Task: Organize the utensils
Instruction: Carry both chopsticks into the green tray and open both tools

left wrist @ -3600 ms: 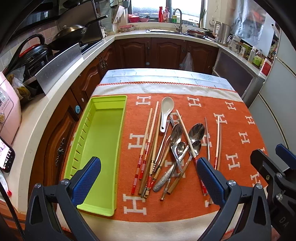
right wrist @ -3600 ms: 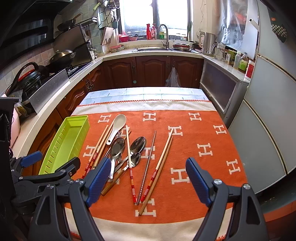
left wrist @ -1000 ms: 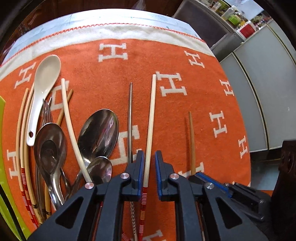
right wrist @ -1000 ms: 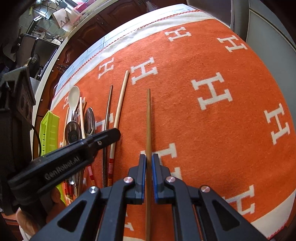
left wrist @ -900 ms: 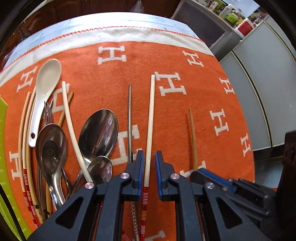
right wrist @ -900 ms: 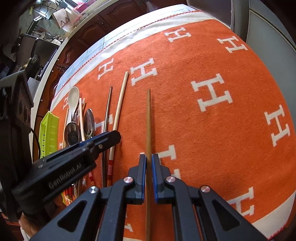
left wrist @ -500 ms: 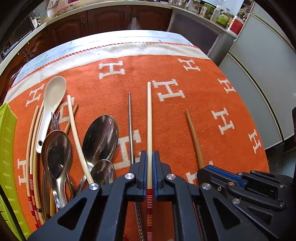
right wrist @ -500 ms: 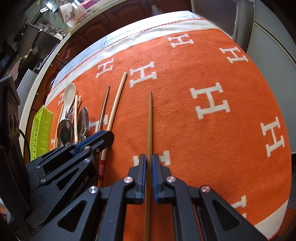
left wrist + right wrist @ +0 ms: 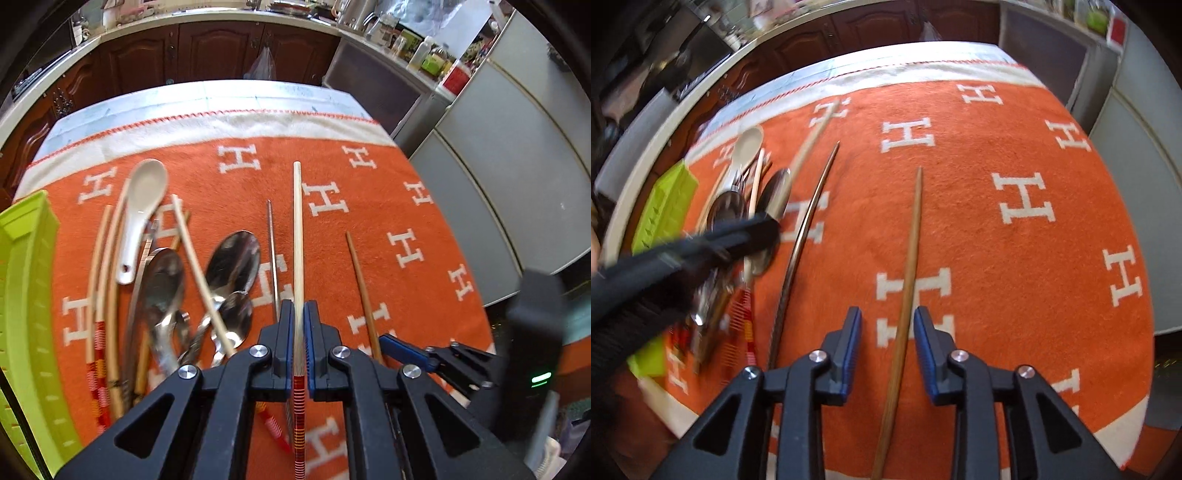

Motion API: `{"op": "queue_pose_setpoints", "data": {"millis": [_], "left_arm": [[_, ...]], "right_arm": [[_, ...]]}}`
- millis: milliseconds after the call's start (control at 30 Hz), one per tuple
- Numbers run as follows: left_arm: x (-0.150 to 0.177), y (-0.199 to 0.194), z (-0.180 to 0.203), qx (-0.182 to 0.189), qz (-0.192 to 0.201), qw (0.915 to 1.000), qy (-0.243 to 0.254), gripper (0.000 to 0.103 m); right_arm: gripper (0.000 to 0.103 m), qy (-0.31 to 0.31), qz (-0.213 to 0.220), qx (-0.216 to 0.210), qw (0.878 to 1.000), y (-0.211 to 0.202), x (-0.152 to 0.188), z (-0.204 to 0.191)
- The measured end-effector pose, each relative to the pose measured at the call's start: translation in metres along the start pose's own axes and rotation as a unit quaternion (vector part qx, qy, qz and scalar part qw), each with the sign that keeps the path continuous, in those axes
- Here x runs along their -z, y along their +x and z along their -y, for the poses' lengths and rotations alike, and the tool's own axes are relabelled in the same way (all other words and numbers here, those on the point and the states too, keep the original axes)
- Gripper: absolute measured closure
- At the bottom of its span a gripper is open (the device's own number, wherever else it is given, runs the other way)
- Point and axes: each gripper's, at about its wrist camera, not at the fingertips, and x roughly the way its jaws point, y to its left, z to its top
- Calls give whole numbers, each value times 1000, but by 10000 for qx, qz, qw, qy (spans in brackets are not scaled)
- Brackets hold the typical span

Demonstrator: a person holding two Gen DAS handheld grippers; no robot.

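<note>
My left gripper [image 9: 298,314] is shut on a pale chopstick with a red-striped end [image 9: 297,236], which it holds lifted above the orange cloth [image 9: 369,206]. My right gripper [image 9: 888,326] has its jaws opening; a brown wooden chopstick [image 9: 910,254] lies on the cloth [image 9: 1015,155] between them, and the pads do not touch it. The same brown chopstick [image 9: 360,284] shows right of the left gripper. A metal chopstick [image 9: 272,251] lies just left of the held one. Spoons [image 9: 232,262], a white ceramic spoon [image 9: 140,206] and more chopsticks are piled at the left.
A lime green tray [image 9: 26,314] stands along the cloth's left edge. Dark wooden cabinets [image 9: 221,48] and a counter run behind the table, and a grey appliance [image 9: 524,155] stands to the right. The left gripper's blurred body [image 9: 676,258] crosses the right wrist view.
The left gripper shut on the pale chopstick and lifted it off the cloth. The right gripper let go of the brown chopstick, its jaws parting, and it rolled a little.
</note>
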Motion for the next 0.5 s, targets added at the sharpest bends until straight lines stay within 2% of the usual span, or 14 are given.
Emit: {"op": "queue_pose_setpoints", "data": {"millis": [133,200,233,367,500], "left_arm": [[3,-42,-12,-35,242,9997,26,100],[5,-65,-22,-185,432,9989,48,100],[7,-76,-28,-261,530,9982,41,100],[12,-118,-64,-782,915,9927,-111,100],[21,-147,-107,-1323,1130,9840,-388,100]], "right_arm": [[74,-245,103,282,9992,-1,7,-9],[86,-212,140,432,9987,-1,7,-9],[95,-174,141,452,9987,-1,7,-8],[97,48,33,261,9996,-3,5,0],[97,343,47,-178,9992,-17,-1,-1]]}}
